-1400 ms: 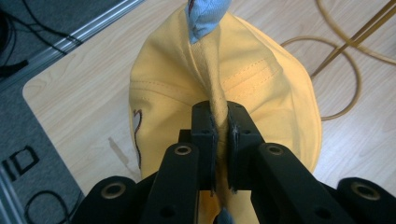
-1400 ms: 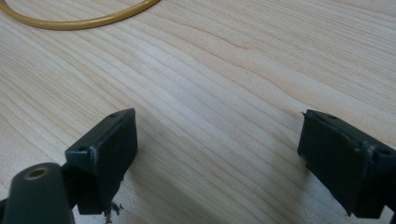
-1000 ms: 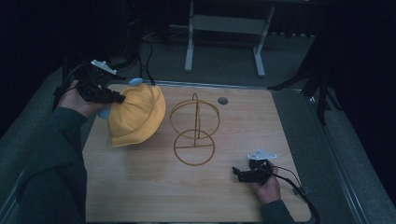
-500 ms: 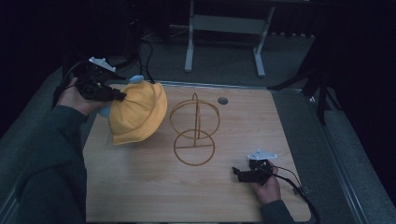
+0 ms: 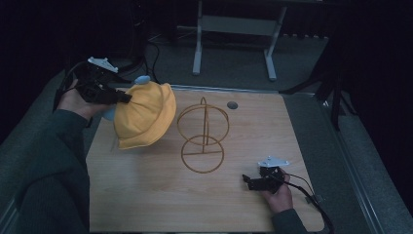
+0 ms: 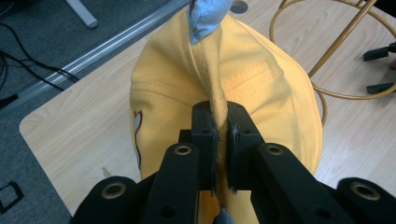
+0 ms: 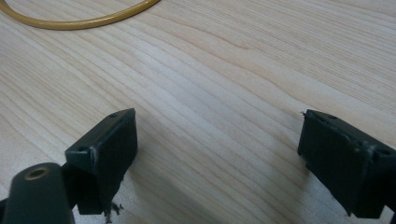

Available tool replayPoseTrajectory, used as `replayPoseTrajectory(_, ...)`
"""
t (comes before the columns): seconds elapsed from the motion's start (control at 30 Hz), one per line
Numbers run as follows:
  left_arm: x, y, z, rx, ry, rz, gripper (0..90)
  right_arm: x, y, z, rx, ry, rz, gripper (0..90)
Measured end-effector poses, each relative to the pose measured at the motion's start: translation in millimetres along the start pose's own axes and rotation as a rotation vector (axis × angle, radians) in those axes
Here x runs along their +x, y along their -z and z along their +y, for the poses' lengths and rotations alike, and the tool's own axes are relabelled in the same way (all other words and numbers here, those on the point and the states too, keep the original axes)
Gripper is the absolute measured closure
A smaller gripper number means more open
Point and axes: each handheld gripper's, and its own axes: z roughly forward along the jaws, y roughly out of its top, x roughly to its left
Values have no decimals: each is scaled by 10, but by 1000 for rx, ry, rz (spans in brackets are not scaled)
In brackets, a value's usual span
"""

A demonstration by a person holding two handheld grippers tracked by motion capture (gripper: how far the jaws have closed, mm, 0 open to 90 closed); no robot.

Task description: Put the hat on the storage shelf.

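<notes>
A yellow bucket hat (image 5: 144, 117) with a pale blue lining hangs in the air over the table's far left part. My left gripper (image 5: 125, 97) is shut on a pinched fold of its brim; in the left gripper view the two pads squeeze the hat's (image 6: 224, 84) yellow cloth at my left gripper (image 6: 221, 140). A gold wire hat stand (image 5: 202, 136) stands upright at the table's middle, right of the hat. My right gripper (image 5: 246, 180) rests low at the near right, open, with bare wood between its fingers (image 7: 105, 154).
The wooden table (image 5: 146, 195) has a small round grommet (image 5: 232, 105) near its far edge. A grey metal frame (image 5: 234, 29) stands on the floor beyond. Part of the stand's base ring (image 7: 84, 18) shows ahead of my right gripper.
The hat and my left gripper have shifted slightly right, toward the stand. My right gripper has stayed where it was.
</notes>
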Motion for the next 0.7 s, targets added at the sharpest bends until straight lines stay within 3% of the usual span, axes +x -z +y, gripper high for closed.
replayPoseTrajectory(0.7, -77, 110, 38, -38, -35, -15, 837, 0, 0, 0, 0, 0, 0, 117)
